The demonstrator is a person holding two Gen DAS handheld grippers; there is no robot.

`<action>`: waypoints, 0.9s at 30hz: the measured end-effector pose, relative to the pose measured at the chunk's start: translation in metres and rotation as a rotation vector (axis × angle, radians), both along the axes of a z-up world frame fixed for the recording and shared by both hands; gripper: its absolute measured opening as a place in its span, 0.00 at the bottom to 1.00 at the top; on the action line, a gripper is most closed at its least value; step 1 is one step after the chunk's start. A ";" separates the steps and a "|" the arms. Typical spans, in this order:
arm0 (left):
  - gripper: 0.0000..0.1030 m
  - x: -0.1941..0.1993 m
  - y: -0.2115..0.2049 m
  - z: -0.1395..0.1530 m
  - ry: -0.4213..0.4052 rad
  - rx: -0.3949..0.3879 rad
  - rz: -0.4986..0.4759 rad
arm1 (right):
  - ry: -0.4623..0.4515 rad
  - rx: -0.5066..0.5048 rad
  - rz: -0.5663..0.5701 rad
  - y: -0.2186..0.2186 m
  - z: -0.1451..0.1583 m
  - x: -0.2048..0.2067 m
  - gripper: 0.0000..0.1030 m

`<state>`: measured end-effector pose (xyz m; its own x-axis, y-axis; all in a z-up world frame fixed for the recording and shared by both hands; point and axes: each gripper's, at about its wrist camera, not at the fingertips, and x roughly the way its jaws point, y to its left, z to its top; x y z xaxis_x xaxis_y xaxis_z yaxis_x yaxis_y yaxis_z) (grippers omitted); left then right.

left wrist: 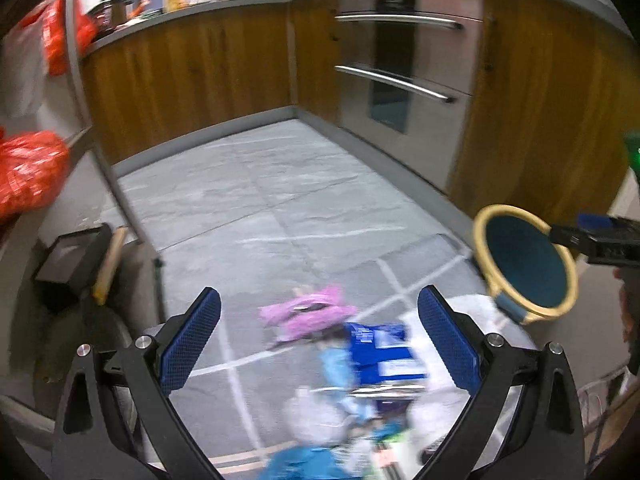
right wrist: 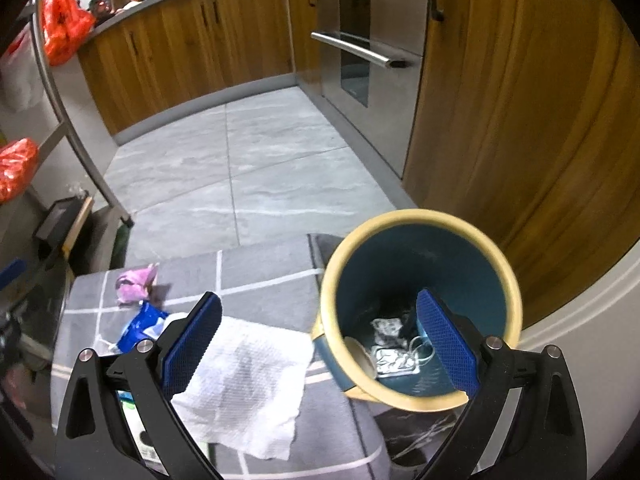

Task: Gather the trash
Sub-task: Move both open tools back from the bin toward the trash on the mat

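Both sets of tongs stand wide open with nothing between the blue pads: the left gripper (left wrist: 319, 336) hangs over a blurred heap of litter, and the right gripper (right wrist: 319, 340) sits between a paper towel (right wrist: 244, 384) and the bin (right wrist: 416, 312).

In the right wrist view the bin, teal inside with a cream rim, lies at 3 o'clock of the towel, its mouth tipped toward the camera; crumpled foil wrappers (right wrist: 390, 354) rest at its bottom. The right pad of the tongs covers part of the bin's inside. The towel lies flat on a grey mat with white lines (right wrist: 264, 276), its near left corner hidden behind the left pad. At 10 o'clock of the towel are a blue packet (right wrist: 140, 324) and, beyond it, a pink wrapper (right wrist: 134, 282).

The left wrist view shows the same pink wrapper (left wrist: 304, 312) and blue packet (left wrist: 380, 352), both smeared by motion, with more litter below too blurred to name. The bin (left wrist: 524, 264) appears at 3 o'clock, and the other gripper's dark body overlaps its rim.

Around the mat: grey floor tiles (right wrist: 256, 152), wooden cabinets (right wrist: 188, 44), a steel oven (right wrist: 368, 32), orange bags (right wrist: 60, 20) at 10 o'clock
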<state>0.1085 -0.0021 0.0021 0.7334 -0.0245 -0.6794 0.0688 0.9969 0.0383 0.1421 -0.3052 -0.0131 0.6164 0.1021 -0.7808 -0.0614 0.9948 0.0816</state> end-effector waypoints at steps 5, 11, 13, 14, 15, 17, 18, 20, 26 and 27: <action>0.94 0.006 0.046 -0.007 0.030 -0.051 0.124 | 0.016 0.005 0.016 0.006 -0.008 0.006 0.94; 0.94 0.021 0.055 -0.029 0.079 -0.022 0.135 | 0.034 0.027 0.030 0.010 -0.011 0.011 0.94; 0.94 0.029 0.052 -0.036 0.092 0.017 0.119 | 0.039 0.027 0.038 0.012 -0.012 0.011 0.94; 0.94 0.033 0.050 -0.038 0.094 0.031 0.102 | 0.040 0.027 0.041 0.013 -0.012 0.012 0.94; 0.94 0.037 0.048 -0.041 0.094 0.042 0.079 | 0.041 0.025 0.045 0.014 -0.013 0.013 0.94; 0.94 0.046 0.043 -0.046 0.102 0.042 0.042 | 0.046 0.023 0.051 0.015 -0.015 0.014 0.94; 0.94 0.050 0.041 -0.049 0.108 0.039 0.028 | 0.049 0.023 0.054 0.016 -0.016 0.016 0.94; 0.94 0.060 0.035 -0.059 0.126 0.055 -0.002 | 0.057 0.021 0.057 0.018 -0.019 0.018 0.94; 0.94 0.084 0.026 -0.095 0.196 0.122 -0.060 | 0.085 0.000 0.077 0.025 -0.031 0.028 0.94; 0.94 0.087 0.025 -0.098 0.200 0.129 -0.068 | 0.088 -0.005 0.081 0.026 -0.032 0.028 0.94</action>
